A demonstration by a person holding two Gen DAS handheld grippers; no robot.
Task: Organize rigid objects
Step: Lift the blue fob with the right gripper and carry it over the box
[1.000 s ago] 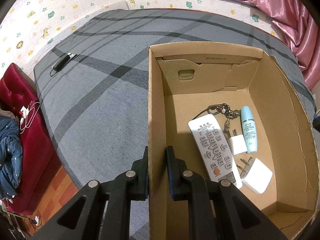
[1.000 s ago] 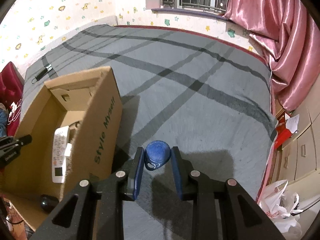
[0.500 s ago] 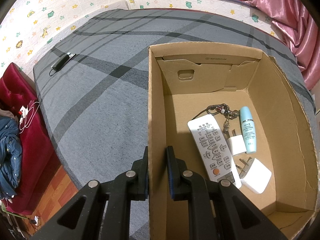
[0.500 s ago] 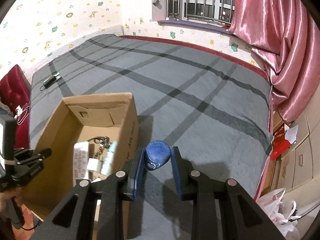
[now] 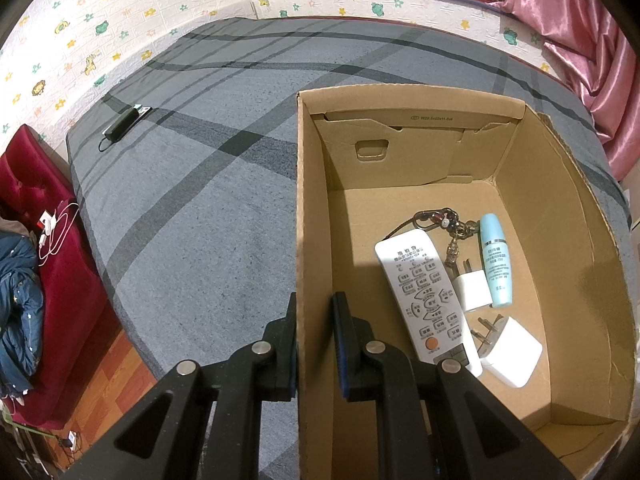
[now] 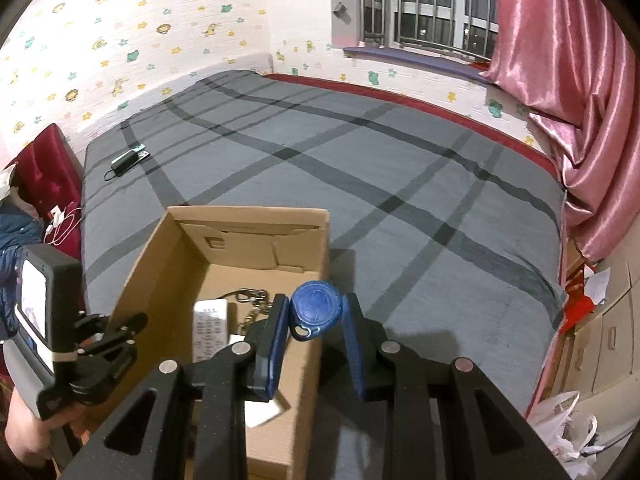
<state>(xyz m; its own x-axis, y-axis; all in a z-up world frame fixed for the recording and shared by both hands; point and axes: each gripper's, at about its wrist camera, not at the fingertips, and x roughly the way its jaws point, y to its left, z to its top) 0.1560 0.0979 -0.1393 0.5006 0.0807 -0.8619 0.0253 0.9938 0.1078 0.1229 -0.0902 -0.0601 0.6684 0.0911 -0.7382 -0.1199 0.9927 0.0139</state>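
Right gripper [image 6: 314, 316] holds a blue key fob [image 6: 316, 310] between its fingers, above the right wall of the cardboard box [image 5: 312, 200]. Left gripper [image 5: 314, 312] is clamped narrow on the box's left wall. Inside the box: remote [image 5: 426, 294], keychain [image 5: 444, 224], two white chargers, light-blue tube [image 5: 495, 266].
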